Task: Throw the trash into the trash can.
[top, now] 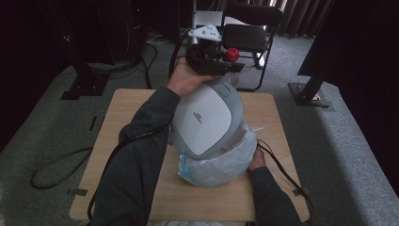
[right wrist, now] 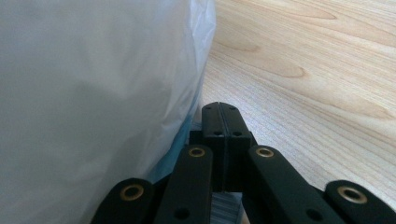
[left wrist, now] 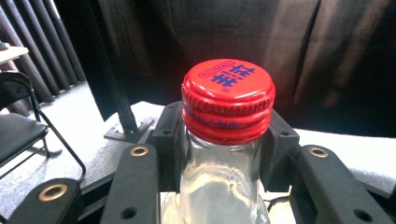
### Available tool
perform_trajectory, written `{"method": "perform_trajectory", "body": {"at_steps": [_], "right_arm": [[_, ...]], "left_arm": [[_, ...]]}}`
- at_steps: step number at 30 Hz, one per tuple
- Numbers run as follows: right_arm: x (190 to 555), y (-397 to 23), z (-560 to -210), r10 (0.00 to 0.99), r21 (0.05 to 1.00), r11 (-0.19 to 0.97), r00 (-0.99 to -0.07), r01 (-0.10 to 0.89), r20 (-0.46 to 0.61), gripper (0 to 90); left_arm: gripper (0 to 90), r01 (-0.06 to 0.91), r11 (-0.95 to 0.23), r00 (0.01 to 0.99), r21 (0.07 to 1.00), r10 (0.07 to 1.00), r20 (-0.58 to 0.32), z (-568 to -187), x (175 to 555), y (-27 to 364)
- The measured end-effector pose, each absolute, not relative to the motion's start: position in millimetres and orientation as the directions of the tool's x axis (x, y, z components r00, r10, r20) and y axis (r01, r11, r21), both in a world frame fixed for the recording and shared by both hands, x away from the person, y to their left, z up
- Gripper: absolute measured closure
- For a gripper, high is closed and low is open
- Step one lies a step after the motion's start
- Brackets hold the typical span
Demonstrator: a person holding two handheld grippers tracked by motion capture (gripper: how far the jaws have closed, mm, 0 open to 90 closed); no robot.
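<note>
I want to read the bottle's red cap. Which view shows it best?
The left gripper view: the red cap sits close, blue print facing the camera. The high view shows it small and far; the right gripper view looks elsewhere.

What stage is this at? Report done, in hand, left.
Done: the bin's lid stands open over the plastic liner, and the left hand-held gripper is clamped on the red-capped glass bottle.
In hand: the bottle is held beyond the bin; the right hand-held gripper sits shut beside the liner.
Left, probably: dropping the bottle in.
</note>
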State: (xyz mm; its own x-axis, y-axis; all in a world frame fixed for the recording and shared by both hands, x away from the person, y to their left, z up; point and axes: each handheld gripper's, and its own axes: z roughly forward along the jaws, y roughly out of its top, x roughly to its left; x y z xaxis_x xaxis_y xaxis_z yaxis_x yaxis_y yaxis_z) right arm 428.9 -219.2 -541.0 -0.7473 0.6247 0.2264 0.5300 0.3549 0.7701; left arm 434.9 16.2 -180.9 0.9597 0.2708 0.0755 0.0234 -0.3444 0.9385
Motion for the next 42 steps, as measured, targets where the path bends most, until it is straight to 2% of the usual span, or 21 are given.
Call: {"method": "perform_trajectory", "body": {"at_steps": [13, 42], "right_arm": [[429, -219, -541, 0.625, 0.768, 0.356, -0.747, 0.532, 0.227, 90.0], [429, -219, -541, 0.626, 0.771, 0.352, -0.745, 0.531, 0.228, 90.0]], "left_arm": [[58.9, 0.003, -0.378, 0.972, 0.926, 0.218, 0.086, -183, 420, 4], [58.8, 0.01, -0.394, 0.976, 0.919, 0.205, 0.077, -188, 410, 5]]}}
